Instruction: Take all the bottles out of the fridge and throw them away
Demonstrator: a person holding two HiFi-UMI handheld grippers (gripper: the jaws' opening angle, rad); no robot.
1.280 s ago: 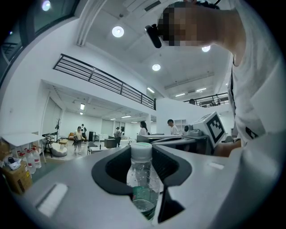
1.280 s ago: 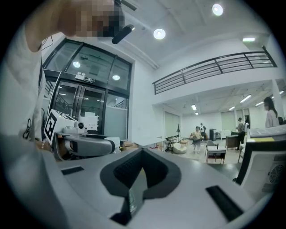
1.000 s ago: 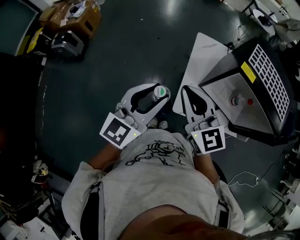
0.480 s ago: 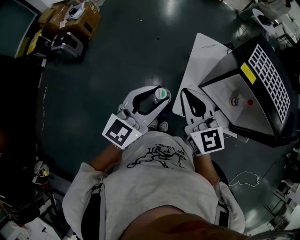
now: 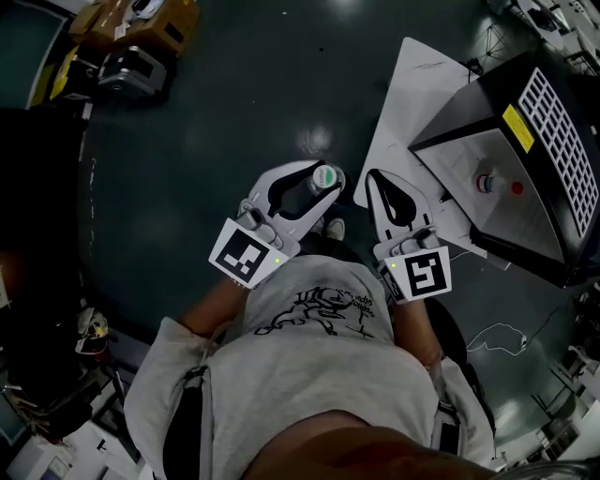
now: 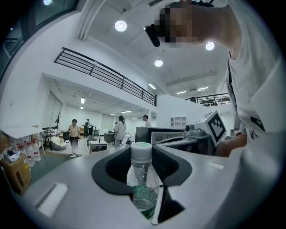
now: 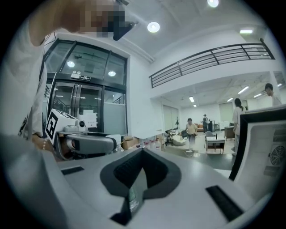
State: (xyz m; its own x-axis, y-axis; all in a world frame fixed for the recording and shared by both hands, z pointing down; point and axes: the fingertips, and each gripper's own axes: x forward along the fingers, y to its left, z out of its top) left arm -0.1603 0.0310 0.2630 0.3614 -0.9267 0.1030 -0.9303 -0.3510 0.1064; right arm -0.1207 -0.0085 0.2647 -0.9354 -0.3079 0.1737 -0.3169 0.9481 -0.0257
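Left gripper (image 5: 322,184) clamped round a bottle (image 6: 142,172), right gripper (image 5: 378,178) shut on nothing, so it's disposal time, and next it needs a bin, seemingly out of sight.

This was a large open work hall, more like a robotics lab or workshop than a home. The black fridge (image 5: 478,103) stood on a dark, glossy floor (image 5: 216,141). A loose cable (image 5: 497,333) lay near the fridge, and cardboard boxes (image 5: 150,23) sat well off to its left. Beyond the fridge, people (image 7: 192,129) stood among tables (image 7: 216,143) under a railed mezzanine (image 7: 210,58) and round ceiling lights (image 7: 153,27). Tall glass doors (image 7: 85,107) rose far to the fridge's left.
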